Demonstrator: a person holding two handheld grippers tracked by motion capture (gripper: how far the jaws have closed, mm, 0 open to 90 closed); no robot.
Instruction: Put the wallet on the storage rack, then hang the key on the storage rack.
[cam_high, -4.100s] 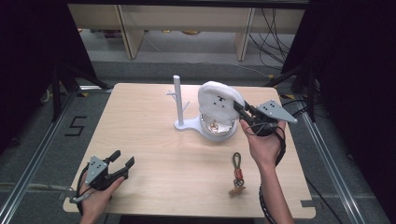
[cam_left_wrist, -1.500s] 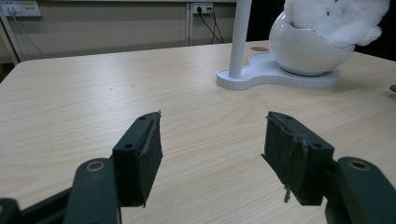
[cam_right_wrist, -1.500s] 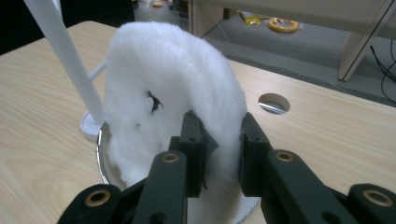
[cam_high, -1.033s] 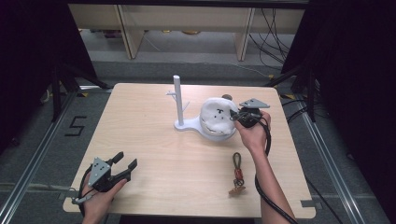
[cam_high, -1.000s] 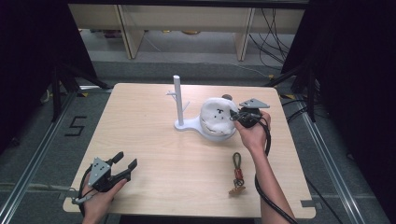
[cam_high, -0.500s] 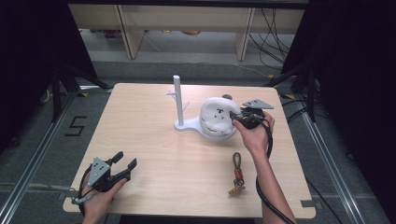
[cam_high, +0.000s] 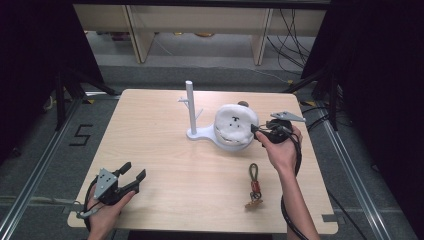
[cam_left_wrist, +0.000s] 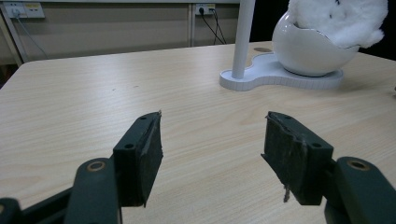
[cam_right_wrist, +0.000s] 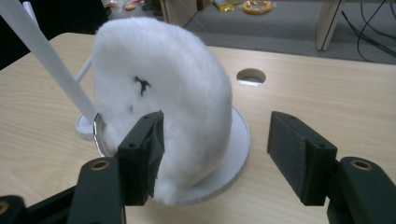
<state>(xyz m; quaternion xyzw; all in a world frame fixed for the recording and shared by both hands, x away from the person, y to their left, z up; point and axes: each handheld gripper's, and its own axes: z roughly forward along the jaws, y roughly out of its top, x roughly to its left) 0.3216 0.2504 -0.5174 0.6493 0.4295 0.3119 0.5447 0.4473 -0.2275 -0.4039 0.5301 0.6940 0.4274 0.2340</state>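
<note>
A fluffy white plush toy (cam_high: 235, 122) with small black face marks sits in a white bowl (cam_high: 226, 142) on a white stand with an upright pole (cam_high: 190, 107). My right gripper (cam_high: 256, 131) is open just right of the plush. In the right gripper view the plush (cam_right_wrist: 163, 93) bulges past the left jaw, and the gap of my right gripper (cam_right_wrist: 215, 135) holds nothing. My left gripper (cam_high: 133, 175) rests open at the table's front left. In the left gripper view my left gripper (cam_left_wrist: 212, 140) faces bare wood, with the plush (cam_left_wrist: 341, 18) and bowl (cam_left_wrist: 313, 51) far off.
A keychain with a dark loop and a red part (cam_high: 253, 186) lies on the table in front of the right hand. A round hole (cam_right_wrist: 251, 76) pierces the tabletop behind the bowl. The stand's base (cam_left_wrist: 275, 77) spreads left of the bowl. Dark floor and cables surround the table.
The right gripper lowered the plush from above into the bowl, let go of it, and has drawn back slightly to the right. The left gripper stayed put.
</note>
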